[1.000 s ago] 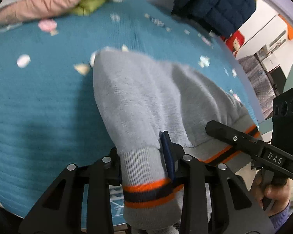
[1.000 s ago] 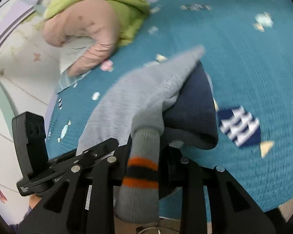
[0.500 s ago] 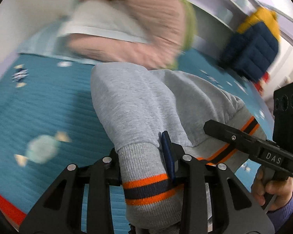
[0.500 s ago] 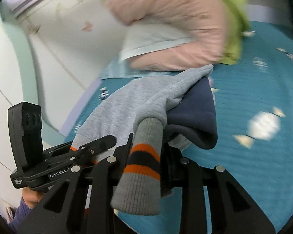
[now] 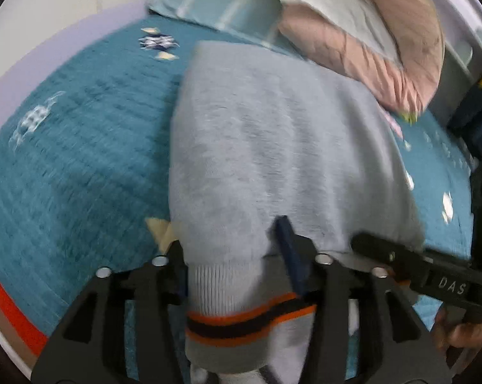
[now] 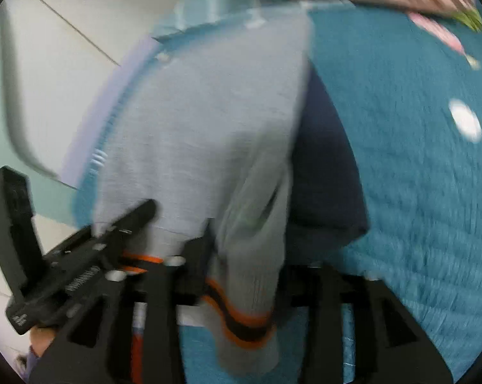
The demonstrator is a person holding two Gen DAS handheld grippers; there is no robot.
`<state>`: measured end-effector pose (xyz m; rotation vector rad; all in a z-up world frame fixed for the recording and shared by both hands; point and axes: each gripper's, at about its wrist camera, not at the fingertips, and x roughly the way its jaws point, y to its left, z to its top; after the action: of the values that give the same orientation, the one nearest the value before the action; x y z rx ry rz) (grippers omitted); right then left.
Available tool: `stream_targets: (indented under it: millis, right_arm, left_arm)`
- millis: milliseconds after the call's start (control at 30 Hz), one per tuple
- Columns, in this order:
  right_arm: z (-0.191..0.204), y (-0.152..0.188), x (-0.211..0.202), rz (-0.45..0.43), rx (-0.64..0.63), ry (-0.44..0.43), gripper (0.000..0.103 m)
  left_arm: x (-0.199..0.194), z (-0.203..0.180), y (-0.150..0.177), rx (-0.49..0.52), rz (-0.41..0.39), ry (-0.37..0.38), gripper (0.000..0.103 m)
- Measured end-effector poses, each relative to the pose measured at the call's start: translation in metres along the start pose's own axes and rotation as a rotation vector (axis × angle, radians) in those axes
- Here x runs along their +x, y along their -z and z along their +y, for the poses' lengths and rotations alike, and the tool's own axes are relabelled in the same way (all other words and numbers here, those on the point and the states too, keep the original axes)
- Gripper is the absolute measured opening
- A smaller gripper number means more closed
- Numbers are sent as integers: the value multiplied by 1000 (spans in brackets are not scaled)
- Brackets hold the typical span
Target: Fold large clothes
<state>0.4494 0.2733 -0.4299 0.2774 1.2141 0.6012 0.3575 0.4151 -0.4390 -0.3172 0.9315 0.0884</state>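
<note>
**Grey sweatshirt held by its hem over the bed, fold not finished**

Nearest the cameras, the left tongs [image 5: 234,252] are clamped on the ribbed, orange-and-navy striped hem of the grey sweatshirt [image 5: 273,134], and the right tongs [image 6: 244,256] pinch the same striped band further along. Each tool shows in the other's view, just beside it, so the two grips sit close together on one edge.

Beyond the grips, the sweatshirt's body stretches away over the teal bedspread [image 5: 74,147], its far end resting on the bed. In the right wrist view a navy lining [image 6: 324,166] shows beneath the grey layer, which suggests the cloth is already doubled once. The fold looks partway done: laying down, releasing and smoothing remain.

Farthest off lie a pink quilted garment [image 5: 369,38] and a light blue pillow [image 5: 215,9].
</note>
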Motion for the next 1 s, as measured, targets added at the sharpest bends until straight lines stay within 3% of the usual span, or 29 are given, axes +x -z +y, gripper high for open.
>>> stream_targets:
  millis: [33, 67, 167, 400, 533, 733, 867, 1000]
  right_arm:
    - [-6, 2, 0, 3, 20, -16, 59]
    - [-13, 3, 0, 6, 43, -51, 60]
    - [-16, 7, -7, 6, 33, -48, 60]
    - [-26, 24, -29, 44, 50, -13, 62]
    - [-35, 30, -58, 34, 51, -19, 62]
    - [-74, 41, -153, -84, 18, 49, 62]
    - [-94, 52, -224, -164, -39, 113, 62]
    - [-122, 74, -295, -275, -78, 227, 73]
  left_arm:
    - [-3, 8, 4, -39, -8, -11, 68]
    - [-5, 13, 6, -83, -9, -15, 78]
    - [-11, 19, 11, -156, -13, -22, 80]
    - [-47, -6, 8, -119, -1, -175, 87]
    - [-86, -29, 13, -101, -20, -194, 90]
    - [-121, -134, 19, 94, -82, -233, 93]
    - [-136, -212, 31, 157, -111, -172, 94]
    - [-157, -281, 45, 187, -145, -96, 94]
